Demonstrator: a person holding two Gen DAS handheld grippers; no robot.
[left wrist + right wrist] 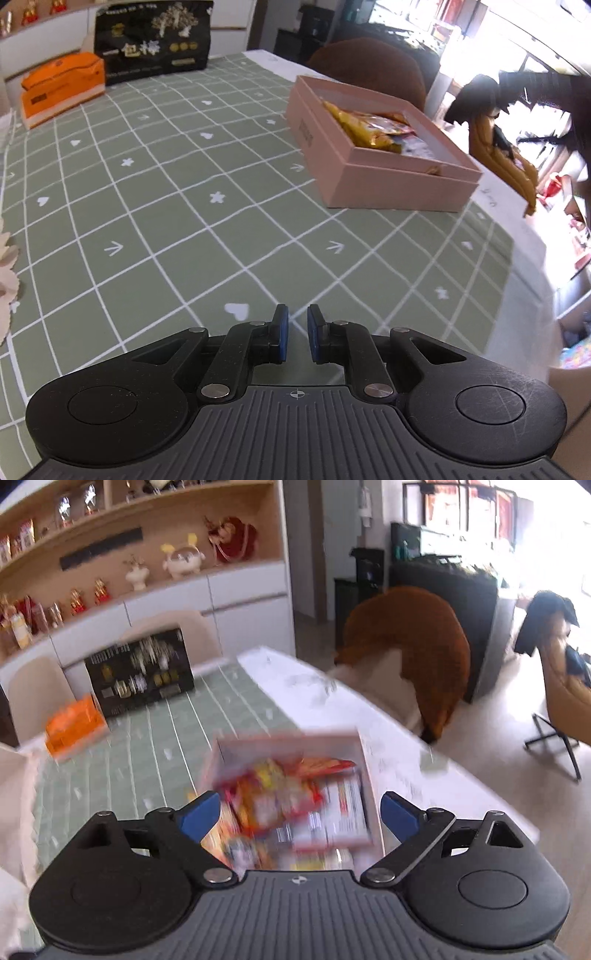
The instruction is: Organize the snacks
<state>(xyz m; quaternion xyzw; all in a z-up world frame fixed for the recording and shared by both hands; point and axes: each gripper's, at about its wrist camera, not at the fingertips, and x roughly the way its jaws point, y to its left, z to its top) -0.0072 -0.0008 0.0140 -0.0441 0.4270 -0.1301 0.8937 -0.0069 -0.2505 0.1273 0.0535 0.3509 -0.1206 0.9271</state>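
A pink cardboard box point(399, 188) stands open on the green checked tablecloth point(166, 221), at the table's right side. Yellow and red snack packets point(373, 129) lie inside it. My left gripper point(297, 332) hovers low over the cloth, well short of the box, shut with nothing between its blue pads. In the right wrist view, which is blurred, my right gripper point(301, 801) hangs above the same box point(288, 740), jaws spread wide. Several snack packets point(280, 797) show below, between the fingers, and the pads touch none of them.
A black printed bag point(153, 37) and an orange box point(61, 88) stand at the table's far end. A brown chair point(413, 642) is pushed up to the right edge, close behind the pink box. Cream fabric point(7, 273) lies at the left edge.
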